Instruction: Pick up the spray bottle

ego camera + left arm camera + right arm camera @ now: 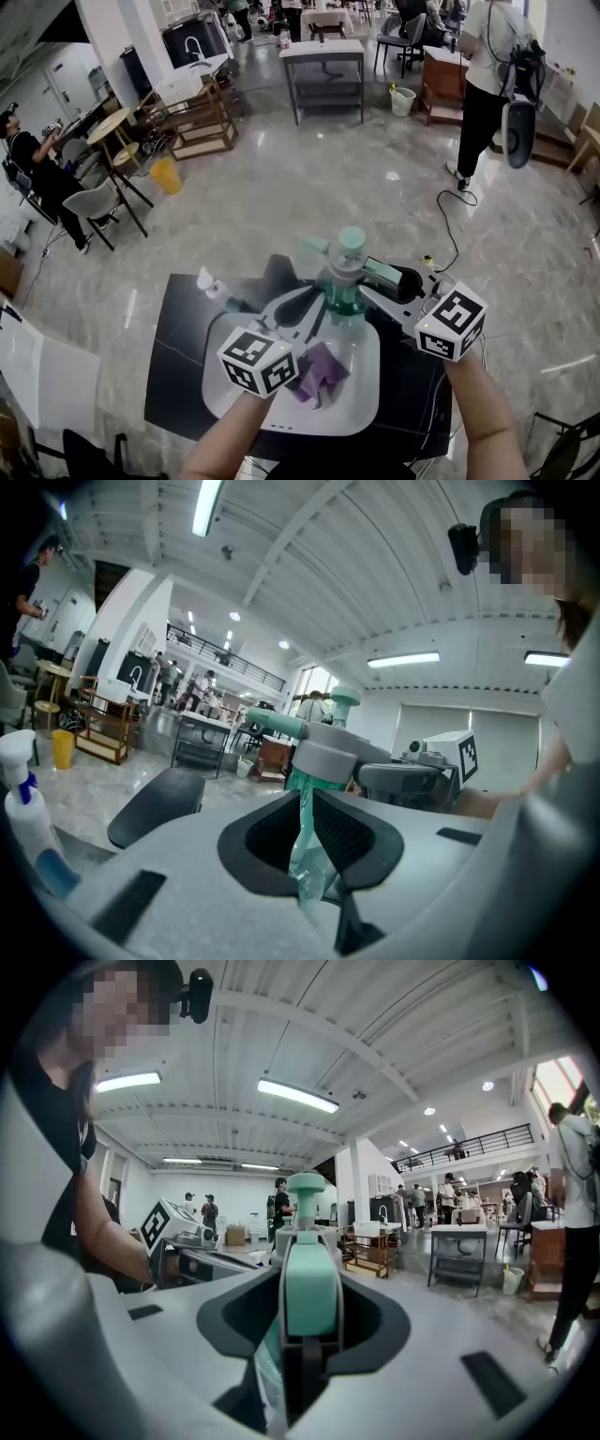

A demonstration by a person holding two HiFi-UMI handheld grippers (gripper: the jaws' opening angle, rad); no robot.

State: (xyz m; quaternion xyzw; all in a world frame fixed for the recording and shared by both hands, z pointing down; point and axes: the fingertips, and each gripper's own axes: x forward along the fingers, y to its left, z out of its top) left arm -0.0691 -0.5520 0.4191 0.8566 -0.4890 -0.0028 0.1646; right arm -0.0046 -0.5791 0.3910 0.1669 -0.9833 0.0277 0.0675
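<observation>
A shallow white tray (pixel 367 398) with rounded corners sat on the black table (pixel 183 347) and held a crumpled purple cloth (pixel 321 373). Above the tray, the spray bottle (pixel 343 281) stood upright between both grippers. Its body was translucent green ribbed plastic, with a grey collar and a mint-green trigger head. The left gripper (pixel 307 829) pinched the bottle's neck just under the collar. The right gripper (pixel 309 1330) clamped the mint-green trigger piece between its dark, textured pads. A smaller white sprayer (pixel 28 822) holding blue liquid stood on the table, left of the tray.
</observation>
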